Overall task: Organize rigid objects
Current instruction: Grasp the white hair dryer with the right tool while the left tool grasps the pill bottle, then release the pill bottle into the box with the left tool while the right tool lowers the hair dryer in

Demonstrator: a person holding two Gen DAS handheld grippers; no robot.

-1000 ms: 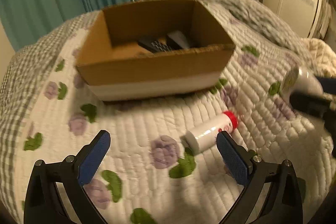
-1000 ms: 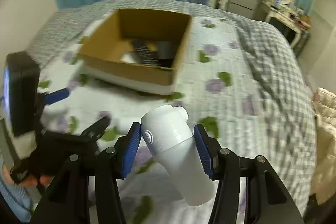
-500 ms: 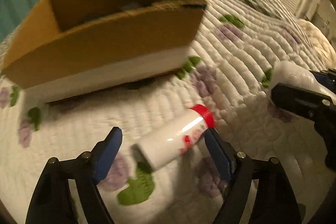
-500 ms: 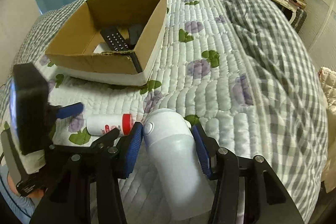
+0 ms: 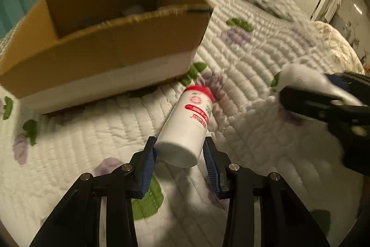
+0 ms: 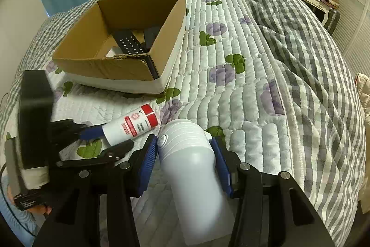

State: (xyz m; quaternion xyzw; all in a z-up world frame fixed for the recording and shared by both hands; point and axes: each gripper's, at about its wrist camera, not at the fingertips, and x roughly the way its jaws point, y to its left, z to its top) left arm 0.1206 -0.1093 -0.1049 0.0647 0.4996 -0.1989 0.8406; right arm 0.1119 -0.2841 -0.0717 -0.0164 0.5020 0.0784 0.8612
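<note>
The left gripper (image 5: 179, 160) is clamping the red-capped bottle (image 5: 187, 126), cap pointing toward the cardboard box (image 5: 111, 54) at upper left; the right gripper (image 6: 185, 161) is gripping the white bottle (image 6: 192, 177).

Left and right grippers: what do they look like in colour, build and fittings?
Both the left gripper and right gripper have matte black angular linkage arms with silver bolt heads, and blue ribbed pads lining the fingers. Seen from the right wrist, the left unit carries a black boxy housing.
</note>
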